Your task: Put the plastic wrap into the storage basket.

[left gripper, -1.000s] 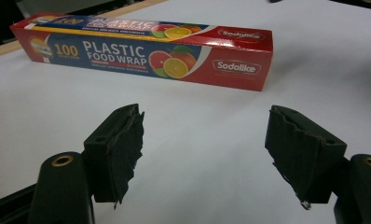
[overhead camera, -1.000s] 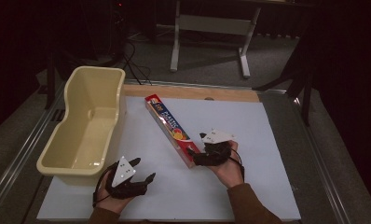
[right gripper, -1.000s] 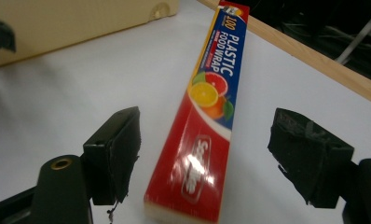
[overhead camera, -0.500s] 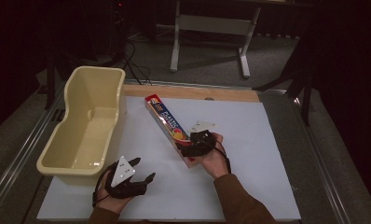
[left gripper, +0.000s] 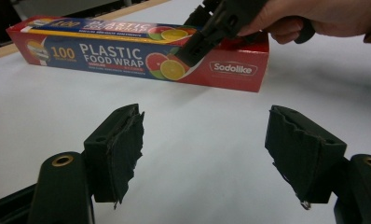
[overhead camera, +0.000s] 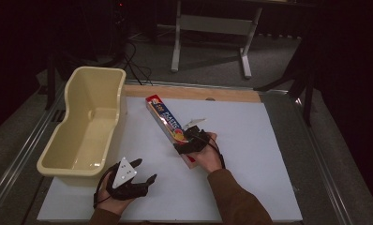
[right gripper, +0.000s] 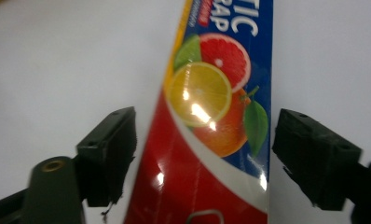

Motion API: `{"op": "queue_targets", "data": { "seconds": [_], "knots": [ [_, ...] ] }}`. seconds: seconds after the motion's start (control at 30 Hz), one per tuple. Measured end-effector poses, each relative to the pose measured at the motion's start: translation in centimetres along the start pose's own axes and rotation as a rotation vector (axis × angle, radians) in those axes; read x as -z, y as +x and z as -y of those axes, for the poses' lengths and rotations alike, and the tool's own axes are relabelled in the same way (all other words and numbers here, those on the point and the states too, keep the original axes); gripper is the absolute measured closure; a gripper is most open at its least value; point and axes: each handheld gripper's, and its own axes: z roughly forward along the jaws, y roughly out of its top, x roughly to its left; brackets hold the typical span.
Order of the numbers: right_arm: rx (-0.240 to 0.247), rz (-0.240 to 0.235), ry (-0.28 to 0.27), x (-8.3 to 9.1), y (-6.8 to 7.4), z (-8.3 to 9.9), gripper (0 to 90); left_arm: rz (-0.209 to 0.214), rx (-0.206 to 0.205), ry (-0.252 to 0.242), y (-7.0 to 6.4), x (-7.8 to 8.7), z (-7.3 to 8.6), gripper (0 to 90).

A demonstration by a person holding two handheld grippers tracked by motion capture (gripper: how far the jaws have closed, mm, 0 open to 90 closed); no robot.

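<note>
Since the earlier frame the right gripper (overhead camera: 188, 139) has moved in over the plastic wrap box (overhead camera: 169, 126), which lies diagonally on the white table (overhead camera: 269, 154) beside the cream tub (overhead camera: 88, 124). Its jaws are spread, straddling the box. The left gripper (overhead camera: 142, 174) rests spread and empty near the tub.

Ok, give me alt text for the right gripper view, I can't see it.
The right gripper hangs open over a plastic food wrap box, one of its black fingers on each side of the box and apart from it. The box lies on a white table.
</note>
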Motion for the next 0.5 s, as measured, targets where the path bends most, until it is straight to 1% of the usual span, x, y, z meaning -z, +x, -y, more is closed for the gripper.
{"op": "queue_targets", "data": {
  "seconds": [0.03,0.07,0.13,0.2,0.23,0.27,0.3,0.33,0.37,0.4,0.43,0.47,0.5],
  "knots": [
    [0.000,0.000,0.000,0.00,0.00,0.00,22.8,-0.001,0.000,0.003,-0.03,-0.03,0.00,27.3],
    [-0.002,0.000,0.020,-0.21,-0.11,-0.25,23.6,-0.002,-0.001,0.004,-0.02,-0.03,0.00,27.3],
    [-0.002,0.004,0.028,-0.29,-0.11,-0.29,23.4,-0.004,0.000,0.001,0.03,0.02,0.00,27.3],
    [-0.003,-0.008,0.048,-0.44,-0.22,-0.41,26.8,-0.004,0.001,-0.001,0.07,0.07,-0.01,27.3],
    [-0.005,-0.032,0.062,-0.39,-0.15,-0.63,32.7,-0.005,0.004,-0.004,0.07,0.08,-0.01,27.3],
    [-0.005,-0.032,0.062,-0.39,-0.15,-0.63,32.7,-0.005,0.003,-0.003,0.08,0.09,-0.01,27.3],
    [-0.003,-0.025,0.070,-0.36,-0.05,-0.70,33.4,-0.004,0.002,-0.002,0.09,0.07,0.00,27.3],
    [-0.010,-0.015,0.085,-0.27,0.01,-0.82,35.2,-0.003,0.002,0.000,0.08,0.05,0.00,27.3],
    [-0.010,-0.015,0.085,-0.27,0.01,-0.82,35.2,-0.003,0.002,-0.001,0.07,0.05,0.00,27.3],
    [-0.025,-0.006,0.099,-0.08,-0.06,-0.82,36.7,-0.002,0.001,-0.002,0.05,0.06,0.00,27.3],
    [-0.025,-0.006,0.099,-0.08,-0.06,-0.82,36.7,-0.003,0.001,-0.003,0.04,0.07,0.01,27.3],
    [-0.023,0.013,0.113,0.18,-0.06,-0.69,37.6,-0.006,0.002,-0.001,0.06,0.14,0.01,27.5],
    [-0.023,0.013,0.113,0.18,-0.06,-0.69,37.6,-0.006,0.002,-0.001,0.06,0.14,0.01,27.6]
  ]
}}
